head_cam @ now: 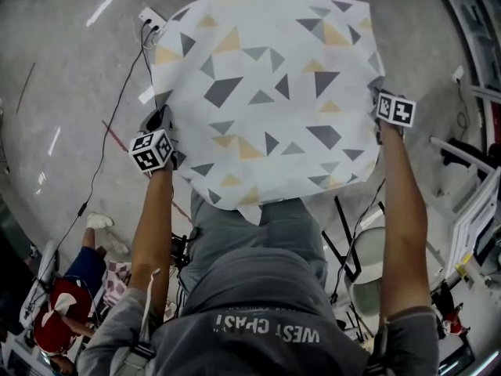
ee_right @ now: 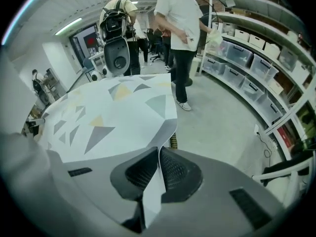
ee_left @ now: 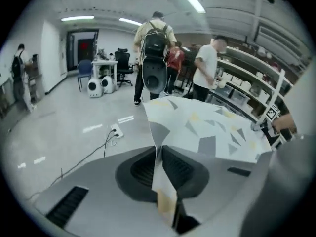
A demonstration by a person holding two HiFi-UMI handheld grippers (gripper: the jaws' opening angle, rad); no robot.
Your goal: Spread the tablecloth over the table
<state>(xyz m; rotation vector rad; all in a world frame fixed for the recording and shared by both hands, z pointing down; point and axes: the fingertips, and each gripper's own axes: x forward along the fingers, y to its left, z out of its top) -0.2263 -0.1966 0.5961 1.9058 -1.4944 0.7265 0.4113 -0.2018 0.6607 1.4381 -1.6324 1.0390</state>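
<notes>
A white tablecloth (head_cam: 266, 92) printed with grey and yellow triangles lies spread flat in front of me, covering what is under it. My left gripper (head_cam: 162, 124) is shut on its left edge, and in the left gripper view the cloth (ee_left: 197, 122) runs down between the closed jaws (ee_left: 159, 154). My right gripper (head_cam: 379, 110) is shut on the right edge; in the right gripper view a fold of the cloth (ee_right: 113, 112) is pinched between the jaws (ee_right: 158, 157). The near corner hangs toward my body.
A power strip (head_cam: 151, 19) with cables lies on the floor at the cloth's far left. A folding chair (head_cam: 364, 265) and white racks (head_cam: 477, 210) stand at my right. Several people (ee_right: 180, 23) stand beyond the cloth near shelving (ee_right: 256, 53). A person (head_cam: 70, 296) crouches at lower left.
</notes>
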